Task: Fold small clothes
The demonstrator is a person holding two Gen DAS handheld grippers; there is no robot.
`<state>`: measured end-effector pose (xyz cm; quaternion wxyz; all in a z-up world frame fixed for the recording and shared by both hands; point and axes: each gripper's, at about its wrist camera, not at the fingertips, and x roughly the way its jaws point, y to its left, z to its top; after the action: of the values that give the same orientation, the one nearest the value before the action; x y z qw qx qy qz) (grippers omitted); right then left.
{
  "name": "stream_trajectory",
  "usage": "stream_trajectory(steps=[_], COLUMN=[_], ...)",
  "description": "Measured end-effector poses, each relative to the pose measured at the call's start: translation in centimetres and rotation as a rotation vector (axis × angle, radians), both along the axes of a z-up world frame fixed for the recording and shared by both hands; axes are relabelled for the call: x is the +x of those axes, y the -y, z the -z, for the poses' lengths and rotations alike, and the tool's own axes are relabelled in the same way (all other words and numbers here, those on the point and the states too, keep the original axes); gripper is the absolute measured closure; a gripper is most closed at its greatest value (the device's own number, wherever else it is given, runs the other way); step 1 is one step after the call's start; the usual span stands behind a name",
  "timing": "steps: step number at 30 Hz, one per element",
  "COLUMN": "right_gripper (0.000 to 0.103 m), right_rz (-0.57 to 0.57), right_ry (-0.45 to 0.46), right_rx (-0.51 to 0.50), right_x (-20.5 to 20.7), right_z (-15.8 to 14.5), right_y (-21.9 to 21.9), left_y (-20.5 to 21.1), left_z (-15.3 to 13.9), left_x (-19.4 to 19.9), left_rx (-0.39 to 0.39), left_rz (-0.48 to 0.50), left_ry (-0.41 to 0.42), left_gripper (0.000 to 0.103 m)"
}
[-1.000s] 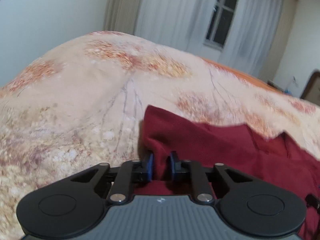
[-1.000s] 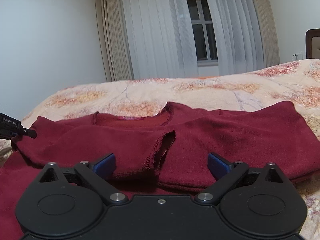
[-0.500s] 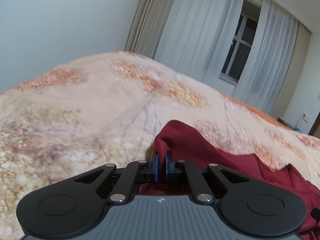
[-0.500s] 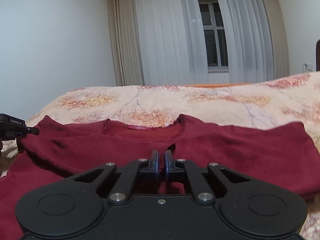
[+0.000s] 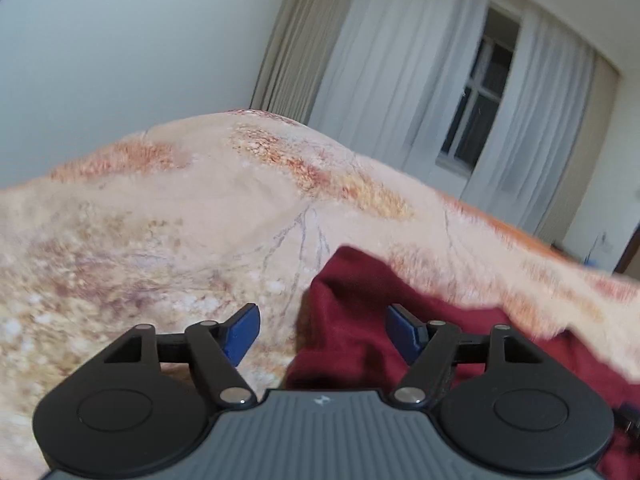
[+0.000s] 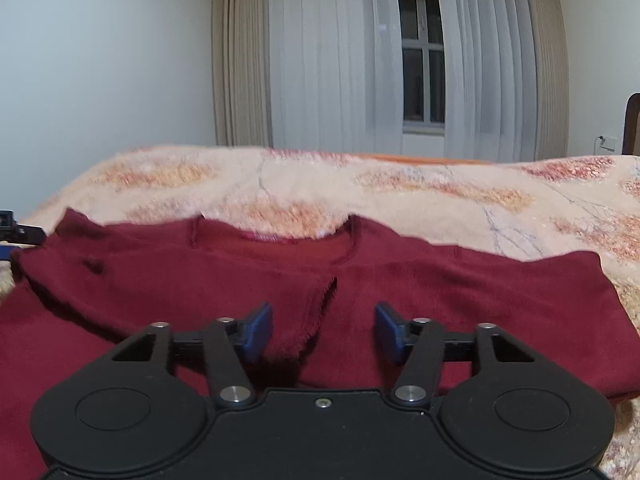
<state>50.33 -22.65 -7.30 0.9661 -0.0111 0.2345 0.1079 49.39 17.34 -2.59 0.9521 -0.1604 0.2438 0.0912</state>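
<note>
Dark red knit sweater (image 6: 400, 292) lies flat on bed's beige floral-print blanket (image 6: 440, 188), both sleeves folded inward across chest, cuffs meeting mid-front (neckline toward window). Right gripper (image 6: 324, 330) spread wide, empty, over sleeve cuffs. Left gripper (image 5: 322, 334) also wide, empty, at sweater's bunched left edge (image 5: 352, 308)

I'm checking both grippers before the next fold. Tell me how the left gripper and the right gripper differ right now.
The left gripper sits at the sweater's edge, one finger over bare blanket, while the right gripper has sweater under both fingers. The left gripper faces a bunched corner; the right gripper faces the frayed sleeve cuff below the collar. Both are open, holding nothing.
</note>
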Motion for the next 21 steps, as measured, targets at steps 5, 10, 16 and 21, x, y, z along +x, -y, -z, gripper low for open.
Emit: stream_trajectory(steps=[5, 10, 16, 21], right_gripper=[0.016, 0.005, 0.001, 0.001], right_rz=[0.066, 0.114, 0.118, 0.101], right_ry=[0.008, 0.034, -0.042, -0.035], right_rx=[-0.053, -0.08, -0.044, -0.013], right_x=[-0.3, -1.1, -1.0, -5.3], right_z=[0.7, 0.6, -0.6, -2.7], right_y=[-0.3, -0.2, 0.9, 2.7], left_y=[-0.2, -0.6, -0.1, 0.4], left_z=[1.5, 1.9, 1.4, -0.6], left_x=[0.1, -2.5, -2.2, -5.2], left_rx=[0.014, -0.018, 0.019, -0.038], left_rz=[-0.027, -0.041, -0.031, 0.082], left_ry=[-0.077, -0.034, -0.082, -0.014], left_gripper=[0.028, 0.028, 0.023, 0.001])
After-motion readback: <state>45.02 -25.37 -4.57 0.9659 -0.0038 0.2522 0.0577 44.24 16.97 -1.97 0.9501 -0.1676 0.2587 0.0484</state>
